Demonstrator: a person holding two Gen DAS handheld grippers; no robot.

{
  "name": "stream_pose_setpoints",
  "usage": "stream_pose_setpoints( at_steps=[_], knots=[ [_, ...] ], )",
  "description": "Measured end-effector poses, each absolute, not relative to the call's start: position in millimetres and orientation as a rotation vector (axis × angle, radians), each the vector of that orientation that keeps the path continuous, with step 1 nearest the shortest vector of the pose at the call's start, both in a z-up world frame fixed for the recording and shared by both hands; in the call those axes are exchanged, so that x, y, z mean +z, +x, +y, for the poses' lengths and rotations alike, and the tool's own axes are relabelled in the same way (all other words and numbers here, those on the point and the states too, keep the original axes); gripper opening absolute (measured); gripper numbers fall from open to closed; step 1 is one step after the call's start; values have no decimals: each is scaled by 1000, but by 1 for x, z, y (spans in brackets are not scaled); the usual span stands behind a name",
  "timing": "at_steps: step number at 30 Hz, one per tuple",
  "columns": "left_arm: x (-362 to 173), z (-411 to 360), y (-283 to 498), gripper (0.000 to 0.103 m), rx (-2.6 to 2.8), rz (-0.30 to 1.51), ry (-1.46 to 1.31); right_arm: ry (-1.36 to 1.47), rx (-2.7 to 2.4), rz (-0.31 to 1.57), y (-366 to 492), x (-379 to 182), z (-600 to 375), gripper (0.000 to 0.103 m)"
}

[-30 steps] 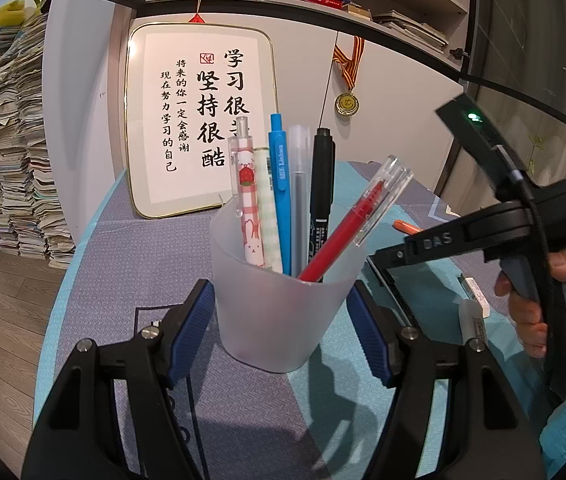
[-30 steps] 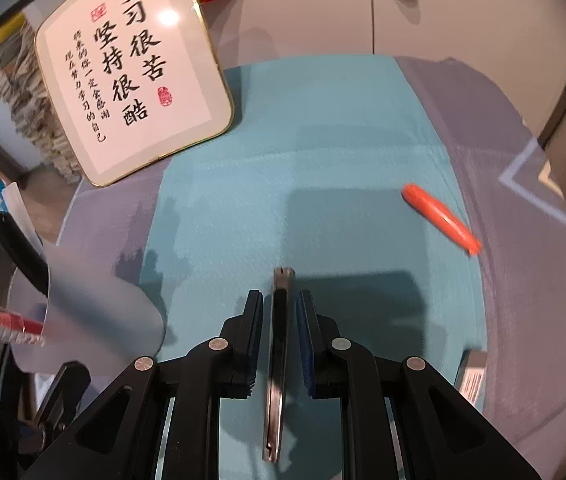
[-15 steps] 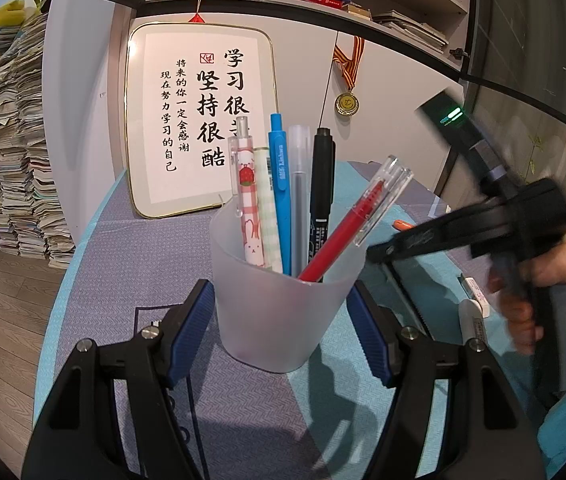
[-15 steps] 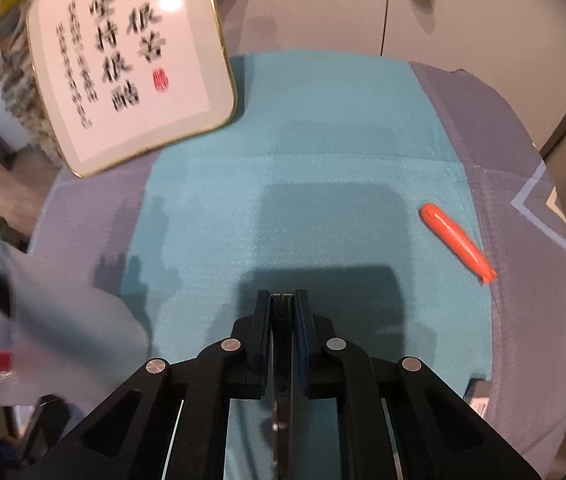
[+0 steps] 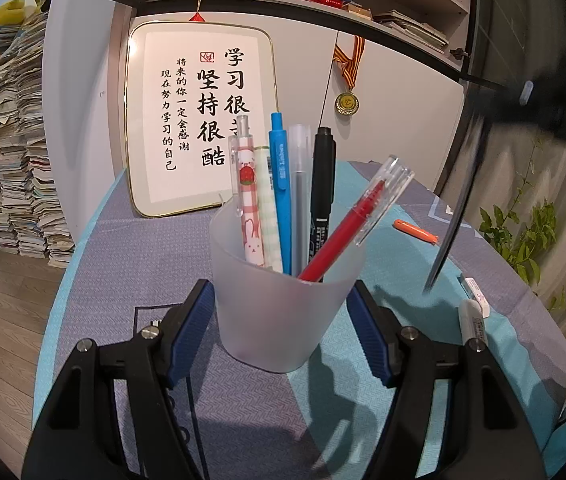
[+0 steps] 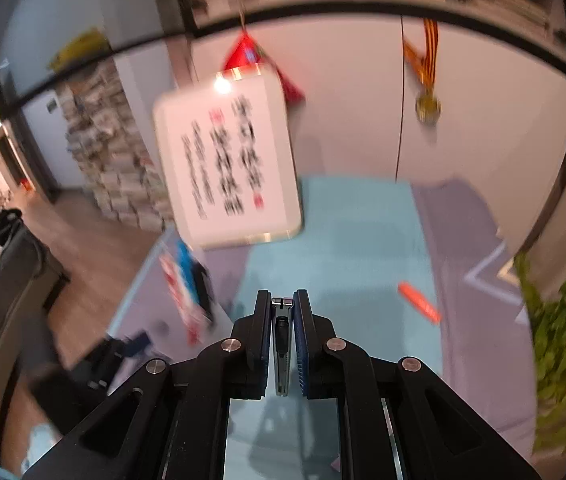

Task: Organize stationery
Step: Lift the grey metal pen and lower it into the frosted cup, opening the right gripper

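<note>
Half the clamped utility knife (image 6: 282,344) hidden.

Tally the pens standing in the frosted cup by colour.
Pink patterned pen: 1
Green checked pen: 1
Blue pen: 1
Grey translucent pen: 1
Black marker: 1
Red pen: 1
Total in the frosted cup: 6

Your left gripper (image 5: 283,336) was a black plastic frame with two angled arms, each ending in a finger faced with a ribbed blue pad (image 5: 189,330). Round silver screws (image 5: 151,332) sat at the arm joints, two on each side. Your right gripper (image 6: 283,340) was built the same: black linkage arms, blue ribbed pads (image 6: 302,344) on the inner faces, and four silver screws (image 6: 231,345) across its joints.
</note>
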State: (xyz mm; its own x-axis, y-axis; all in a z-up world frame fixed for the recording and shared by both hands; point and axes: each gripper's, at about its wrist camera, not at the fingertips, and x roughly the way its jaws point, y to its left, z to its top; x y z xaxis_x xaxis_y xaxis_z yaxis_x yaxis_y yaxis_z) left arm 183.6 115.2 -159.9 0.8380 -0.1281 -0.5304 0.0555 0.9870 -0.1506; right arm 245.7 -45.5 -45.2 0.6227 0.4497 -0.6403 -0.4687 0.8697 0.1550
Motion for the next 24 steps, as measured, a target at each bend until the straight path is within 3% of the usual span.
stream_pose_setpoints(
  at_steps=[10, 24],
  knots=[
    [-160, 115, 184, 67, -98, 569, -131, -4, 672, 489, 207, 13, -26, 12],
    [-160, 115, 184, 67, -98, 569, -131, -90, 751, 611, 232, -31, 31, 12]
  ],
)
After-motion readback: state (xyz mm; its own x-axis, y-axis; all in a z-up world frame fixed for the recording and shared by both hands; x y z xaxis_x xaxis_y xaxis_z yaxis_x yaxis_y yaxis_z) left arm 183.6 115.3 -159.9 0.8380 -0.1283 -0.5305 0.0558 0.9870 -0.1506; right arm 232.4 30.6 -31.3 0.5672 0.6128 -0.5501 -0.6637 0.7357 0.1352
